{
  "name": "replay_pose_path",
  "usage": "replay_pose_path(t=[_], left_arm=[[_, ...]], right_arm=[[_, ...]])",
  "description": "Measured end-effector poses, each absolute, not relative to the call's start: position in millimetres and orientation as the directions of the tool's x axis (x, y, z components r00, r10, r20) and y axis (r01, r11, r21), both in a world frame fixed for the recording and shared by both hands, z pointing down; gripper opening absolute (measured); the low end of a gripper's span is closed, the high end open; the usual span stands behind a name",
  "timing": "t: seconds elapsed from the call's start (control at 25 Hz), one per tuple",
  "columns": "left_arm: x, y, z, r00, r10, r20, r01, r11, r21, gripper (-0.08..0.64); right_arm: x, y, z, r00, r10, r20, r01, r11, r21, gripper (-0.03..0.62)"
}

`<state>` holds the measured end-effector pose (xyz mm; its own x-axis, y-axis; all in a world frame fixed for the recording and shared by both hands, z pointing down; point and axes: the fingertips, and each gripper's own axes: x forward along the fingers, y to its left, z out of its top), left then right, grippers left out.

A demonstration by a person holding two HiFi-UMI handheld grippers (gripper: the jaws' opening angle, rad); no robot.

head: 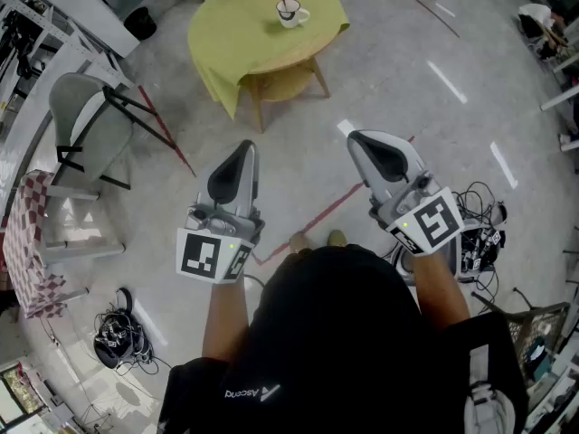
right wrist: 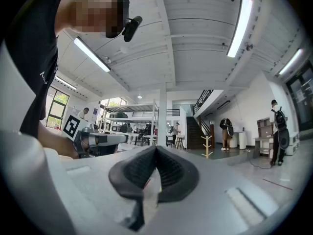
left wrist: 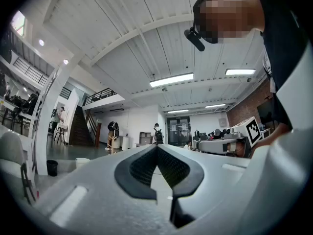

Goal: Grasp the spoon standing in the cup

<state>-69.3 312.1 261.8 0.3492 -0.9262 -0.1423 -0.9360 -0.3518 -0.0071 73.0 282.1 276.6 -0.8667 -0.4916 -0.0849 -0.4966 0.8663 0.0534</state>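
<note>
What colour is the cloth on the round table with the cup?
The tablecloth is plain yellow-green with no pattern. It shows best in the head view.

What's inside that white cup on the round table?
A spoon stands in the cup, its dark handle sticking up above the rim. The cup's wall hides the spoon's lower end and any drink.

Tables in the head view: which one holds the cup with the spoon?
The round table with the yellow-green cloth, at the top; the cup stands on it. The checkered table at left shows none.
</note>
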Motion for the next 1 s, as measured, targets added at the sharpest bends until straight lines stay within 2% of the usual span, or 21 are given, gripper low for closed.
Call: replay_pose_path(t=[0.64, 1.0], left_arm=[[-125.1, 289.6, 276.6, 0.377, -0.914, -0.147, -0.923, -0.385, 0.027, 0.009], [-156.3, 233.6, 286.4, 0.406, -0.902, -0.149, -0.908, -0.416, 0.044, 0.009]], right_arm=[[21.6, 257.4, 285.8, -0.846, -0.529, -0.065, -0.532, 0.846, 0.029, 0.003], [-2.1, 214.5, 294.9, -0.830, -0.555, -0.058, -0.558, 0.829, 0.043, 0.003]])
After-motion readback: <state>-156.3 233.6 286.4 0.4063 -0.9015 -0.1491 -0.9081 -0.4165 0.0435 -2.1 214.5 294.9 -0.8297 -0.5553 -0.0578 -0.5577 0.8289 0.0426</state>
